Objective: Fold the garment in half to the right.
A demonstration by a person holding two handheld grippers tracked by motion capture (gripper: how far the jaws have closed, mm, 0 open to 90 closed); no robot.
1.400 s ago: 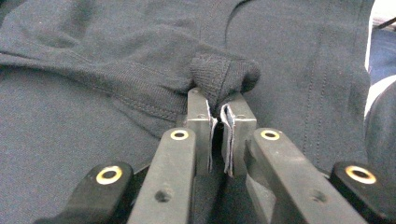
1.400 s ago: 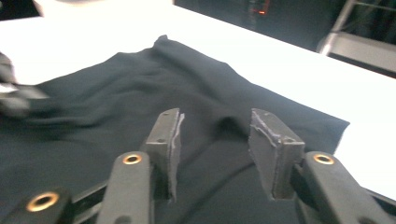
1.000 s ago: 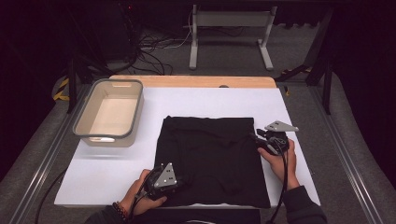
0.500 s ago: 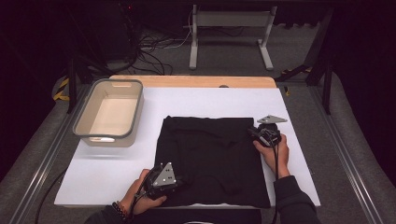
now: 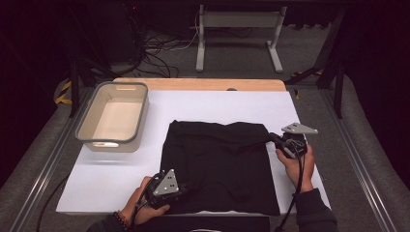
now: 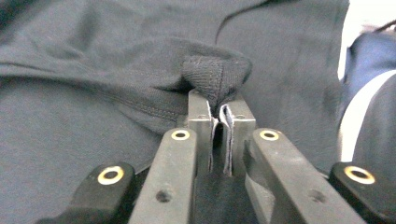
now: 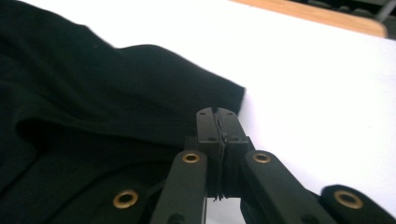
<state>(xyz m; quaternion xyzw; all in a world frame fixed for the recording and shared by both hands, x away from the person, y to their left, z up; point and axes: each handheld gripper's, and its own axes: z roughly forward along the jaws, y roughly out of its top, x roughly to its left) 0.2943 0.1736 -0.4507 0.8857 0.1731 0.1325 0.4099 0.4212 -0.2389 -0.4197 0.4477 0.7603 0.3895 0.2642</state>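
Beige tub (image 5: 114, 117) holds seemingly nothing.

garment (image 5: 217, 164) mid-table (image 5: 116, 188); bin (image 5: 113, 116) left of it, near far edge.

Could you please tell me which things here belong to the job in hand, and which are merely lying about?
In the job:
black cotton garment
left hand-held gripper
right hand-held gripper

Lying about:
grey-rimmed beige plastic tub

No readable text, label, brand, number or sign anywhere.
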